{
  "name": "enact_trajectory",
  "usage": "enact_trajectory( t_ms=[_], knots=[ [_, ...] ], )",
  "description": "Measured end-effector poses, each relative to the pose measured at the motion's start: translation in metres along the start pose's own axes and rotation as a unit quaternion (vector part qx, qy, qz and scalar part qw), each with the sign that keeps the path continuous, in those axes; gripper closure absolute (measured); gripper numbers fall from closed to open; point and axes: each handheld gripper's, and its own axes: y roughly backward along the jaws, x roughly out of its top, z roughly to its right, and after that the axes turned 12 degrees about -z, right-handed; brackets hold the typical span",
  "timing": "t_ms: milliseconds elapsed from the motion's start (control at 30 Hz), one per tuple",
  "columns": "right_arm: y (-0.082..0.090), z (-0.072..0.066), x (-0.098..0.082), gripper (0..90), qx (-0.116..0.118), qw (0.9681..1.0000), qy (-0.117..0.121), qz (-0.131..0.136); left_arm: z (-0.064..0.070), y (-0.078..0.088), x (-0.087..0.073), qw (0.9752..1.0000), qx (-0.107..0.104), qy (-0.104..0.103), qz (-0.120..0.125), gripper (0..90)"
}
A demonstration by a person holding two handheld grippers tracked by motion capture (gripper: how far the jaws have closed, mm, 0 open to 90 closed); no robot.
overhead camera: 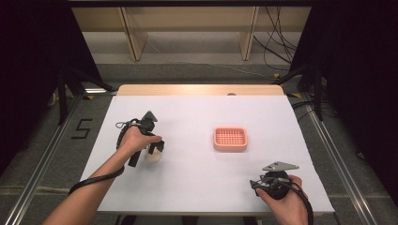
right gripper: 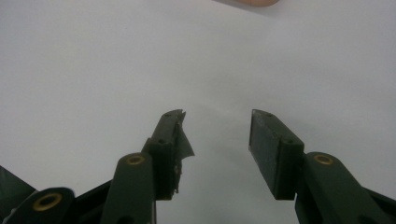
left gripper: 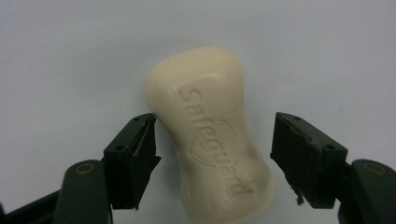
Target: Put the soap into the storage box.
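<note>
Here the left claw (left gripper: 212, 149) straddles a cream soap bar (left gripper: 210, 135) — jaws apart, ungripped — while the right claw (right gripper: 215, 140) gapes empty over the desk (overhead camera: 197, 178).

Left gripper (left gripper: 212, 149) jaws spread wide and angled down, right gripper (right gripper: 217, 140) jaws parted, held low

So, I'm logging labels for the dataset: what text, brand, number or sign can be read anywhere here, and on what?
"Safeguard", embossed above a shield emblem, on the cream soap bar between the open left gripper jaws.
"5", in dark tape on the floor left of the table.
Nothing else readable.
</note>
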Motion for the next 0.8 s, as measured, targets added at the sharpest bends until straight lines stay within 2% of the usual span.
enact_trajectory(
  t_ms=[100, 133, 167, 233, 267, 300, 333, 400, 467, 500, 533, 567, 600, 667, 700, 767, 800],
  knots=[
    [0.0008, -0.0006, 0.0003, 55.4, 0.002, 1.0, -0.004, -0.001, -0.0013, -0.0006, 0.0016, 1.0, 0.007, -0.002, -0.004, 31.0],
    [0.0004, 0.0, 0.0001, 55.4, 0.0, 1.0, 0.0, -0.002, -0.0007, -0.0034, 0.0022, 0.9999, 0.008, 0.008, -0.001, 31.1],
    [0.0004, 0.0, 0.0001, 55.4, 0.0, 1.0, 0.0, -0.002, -0.0007, -0.0034, 0.0022, 0.9999, 0.008, 0.008, -0.001, 31.2],
    [-0.0004, 0.0004, -0.0003, 55.4, -0.003, 1.0, 0.001, 0.001, -0.0035, -0.0033, 0.0035, 0.9996, 0.022, -0.013, -0.011, 31.3],
    [-0.0004, 0.0003, -0.0002, 55.4, -0.001, 1.0, 0.0, 0.001, -0.0009, -0.0047, 0.0033, 0.9998, 0.013, 0.005, -0.012, 31.3],
    [-0.0002, 0.0, -0.0002, 55.4, 0.002, 1.0, -0.001, 0.001, 0.0001, -0.0058, 0.0034, 0.9998, 0.013, 0.01, -0.009, 31.5],
    [-0.0003, 0.0, -0.0002, 55.4, 0.002, 1.0, -0.001, 0.001, 0.0001, -0.0059, 0.0043, 0.9997, 0.017, 0.0, -0.017, 32.0],
    [-0.0004, 0.0003, -0.0002, 55.4, 0.002, 1.0, 0.0, 0.001, 0.0004, -0.0061, 0.0046, 0.9996, 0.017, -0.003, -0.02, 32.4],
    [-0.0006, 0.0006, -0.0003, 55.4, 0.002, 1.0, 0.0, 0.001, 0.0031, -0.0076, 0.0054, 0.9997, 0.019, 0.006, -0.016, 33.7],
    [-0.0006, 0.0006, -0.0003, 55.4, 0.002, 1.0, 0.0, 0.001, 0.0023, -0.0077, 0.0061, 0.9995, 0.025, -0.003, -0.017, 34.2],
    [-0.0005, 0.0006, -0.0004, 55.4, 0.002, 1.0, 0.0, 0.001, 0.0039, -0.0078, 0.0059, 0.9995, 0.021, 0.005, -0.021, 34.5],
    [-0.0005, 0.0006, -0.0003, 55.4, 0.003, 1.0, 0.001, -0.001, 0.0042, -0.0079, 0.0061, 0.9995, 0.022, 0.004, -0.024, 34.9],
    [-0.0005, 0.0003, -0.0006, 55.4, 0.003, 1.0, -0.003, -0.002, 0.0036, -0.0076, 0.0062, 0.999, 0.026, -0.009, -0.035, 36.3],
    [-0.0005, 0.0004, -0.0006, 55.4, 0.003, 1.0, -0.003, -0.003, 0.0041, -0.008, 0.0067, 0.9988, 0.028, -0.009, -0.039, 36.7],
    [-0.0005, 0.0003, -0.0007, 55.4, 0.004, 1.0, -0.004, -0.004, 0.0035, -0.0077, 0.007, 0.9981, 0.034, -0.02, -0.047, 37.9],
    [-0.0005, 0.0004, -0.0007, 55.4, 0.004, 1.0, -0.004, -0.003, 0.0048, -0.0088, 0.007, 0.9985, 0.033, -0.016, -0.04, 39.0],
    [-0.0005, 0.0005, -0.0005, 55.3, 0.004, 1.0, -0.003, -0.005, 0.0043, -0.0079, 0.0077, 0.9978, 0.04, -0.027, -0.046, 39.0]
  ],
)
